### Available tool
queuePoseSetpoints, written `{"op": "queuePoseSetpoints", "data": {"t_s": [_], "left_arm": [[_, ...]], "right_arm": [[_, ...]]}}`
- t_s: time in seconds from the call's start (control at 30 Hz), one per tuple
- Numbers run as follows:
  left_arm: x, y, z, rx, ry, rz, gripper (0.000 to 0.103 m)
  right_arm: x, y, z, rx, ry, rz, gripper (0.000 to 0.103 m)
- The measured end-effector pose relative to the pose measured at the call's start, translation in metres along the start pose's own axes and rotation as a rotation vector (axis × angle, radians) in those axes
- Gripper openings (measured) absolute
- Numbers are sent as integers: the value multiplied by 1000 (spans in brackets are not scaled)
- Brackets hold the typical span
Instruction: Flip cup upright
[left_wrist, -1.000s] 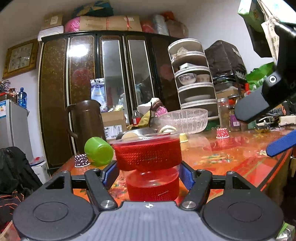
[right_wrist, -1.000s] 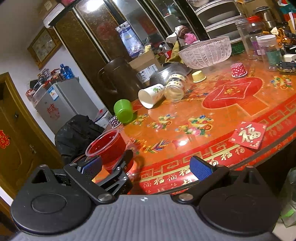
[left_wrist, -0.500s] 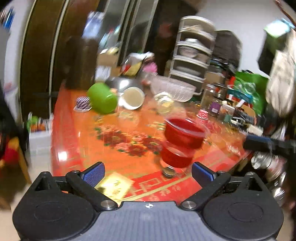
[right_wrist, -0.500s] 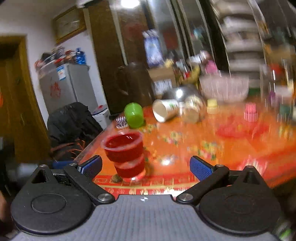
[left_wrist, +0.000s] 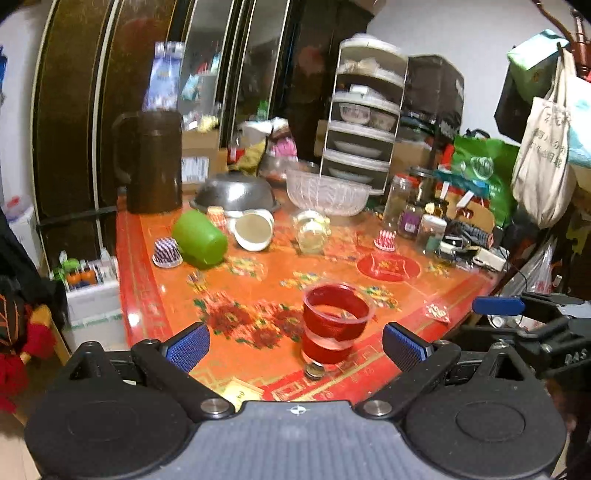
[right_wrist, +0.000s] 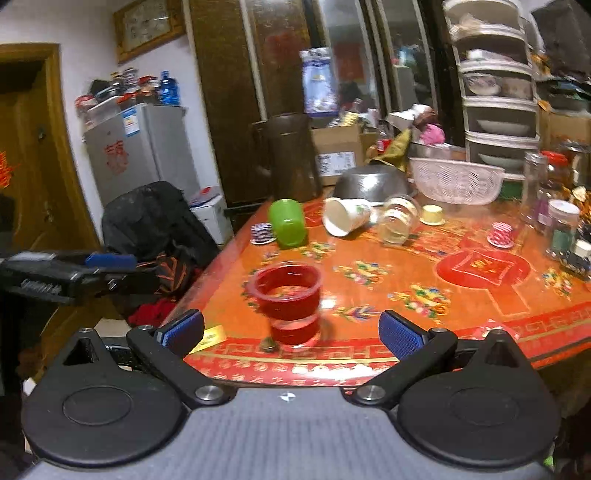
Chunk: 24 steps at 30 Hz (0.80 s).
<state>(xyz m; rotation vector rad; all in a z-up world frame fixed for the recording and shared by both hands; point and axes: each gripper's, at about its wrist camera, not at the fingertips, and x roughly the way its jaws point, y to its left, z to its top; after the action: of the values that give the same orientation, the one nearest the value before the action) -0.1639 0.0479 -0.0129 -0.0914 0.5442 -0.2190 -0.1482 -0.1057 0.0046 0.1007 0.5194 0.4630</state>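
Release is what has just changed: a second ago the left gripper (left_wrist: 295, 341) clamped the red-banded clear plastic cup (left_wrist: 334, 321); now its jaws gape wide and it sits back off the near edge of the orange patterned tabletop (left_wrist: 258, 291). The cup stands alone, mouth up, close to that edge, a small bottle cap (left_wrist: 314, 370) beside its base. The right gripper (right_wrist: 291, 330) also hangs spread and empty. The flip looks finished.

orange table (left_wrist: 266, 291) carries upright red cup (left_wrist: 334, 325), tipped green cup (left_wrist: 201, 240), steel bowl (left_wrist: 234, 192).
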Motion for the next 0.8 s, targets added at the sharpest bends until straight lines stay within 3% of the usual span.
{"op": "queuePoseSetpoints", "data": {"t_s": [0.8], "left_arm": [[12,-10,5,-2,53,54,101]], "right_arm": [[-3,-10,0,23,1,19,102]]}}
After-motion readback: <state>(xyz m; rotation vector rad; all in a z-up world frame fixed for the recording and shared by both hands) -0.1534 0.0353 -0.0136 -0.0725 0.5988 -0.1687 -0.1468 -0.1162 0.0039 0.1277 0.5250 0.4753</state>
